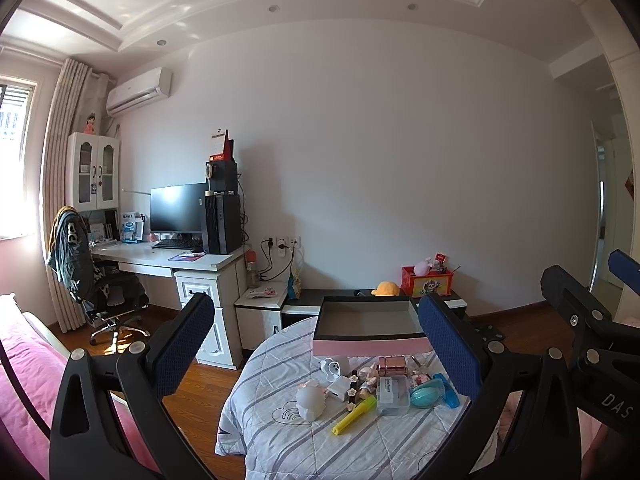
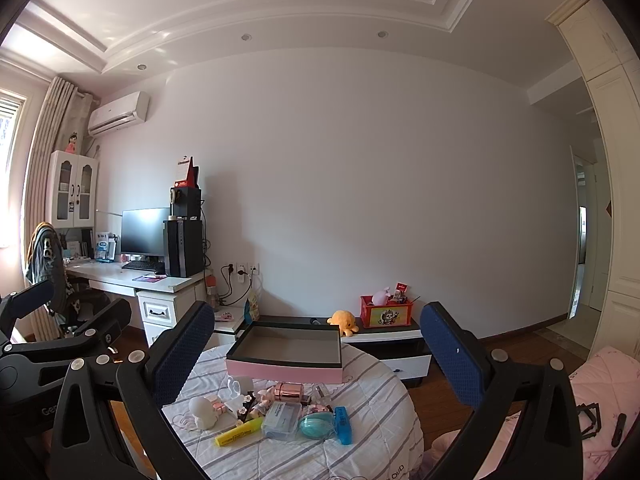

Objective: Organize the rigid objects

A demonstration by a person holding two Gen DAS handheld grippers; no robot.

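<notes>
A pile of small objects lies on a round table (image 1: 280,452) with a striped cloth: a yellow highlighter (image 1: 354,415) (image 2: 239,432), a clear plastic case (image 1: 393,395) (image 2: 282,420), a teal oval case (image 1: 426,396) (image 2: 316,427), a blue item (image 2: 343,425), a white figure (image 1: 312,400) (image 2: 204,412) and a rose-gold box (image 1: 392,365) (image 2: 289,391). An open, empty pink box (image 1: 370,345) (image 2: 285,372) stands behind them. My left gripper (image 1: 316,344) and right gripper (image 2: 318,350) are open and empty, held above and in front of the pile.
A desk (image 1: 160,260) with monitor, computer tower and office chair (image 1: 104,292) stands at the left. A low cabinet (image 2: 384,340) behind the table carries a red toy box (image 2: 386,312) and an orange plush (image 2: 344,320). A pink bed (image 1: 24,380) lies at the left.
</notes>
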